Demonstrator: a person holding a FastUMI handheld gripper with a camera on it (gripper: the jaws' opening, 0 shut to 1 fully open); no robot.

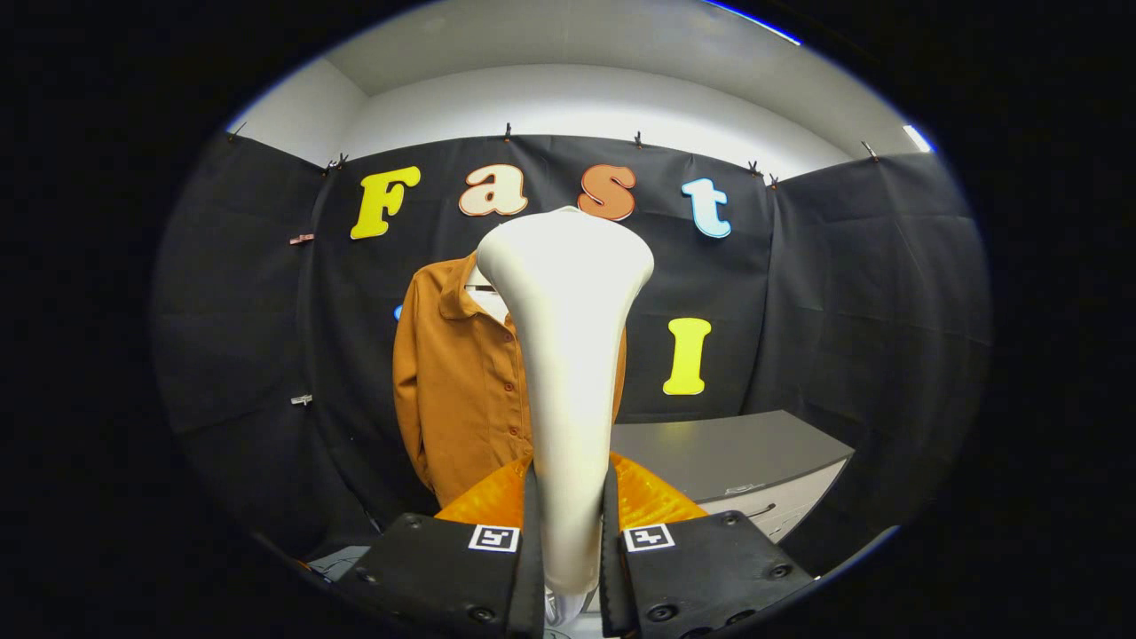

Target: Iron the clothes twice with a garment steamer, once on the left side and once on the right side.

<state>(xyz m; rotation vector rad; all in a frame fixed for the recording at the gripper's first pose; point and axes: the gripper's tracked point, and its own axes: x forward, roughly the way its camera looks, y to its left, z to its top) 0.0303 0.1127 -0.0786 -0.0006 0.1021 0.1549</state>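
Observation:
A white garment steamer (pixel 568 355) stands upright between my fingers, its wide head at the top and its narrow handle pressed from both sides by my gripper (pixel 569 515), which is shut on it. Beyond the steamer, a brown button-up shirt (pixel 461 390) hangs on a hanger against the booth's black wall. The steamer's head hides the shirt's right half; the collar, the button row and the left sleeve show. The steamer is held short of the shirt, roughly level with its collar.
A grey cabinet (pixel 737 453) with a drawer front stands to the right of the shirt, low and beyond my right finger. Black cloth walls close the booth on three sides.

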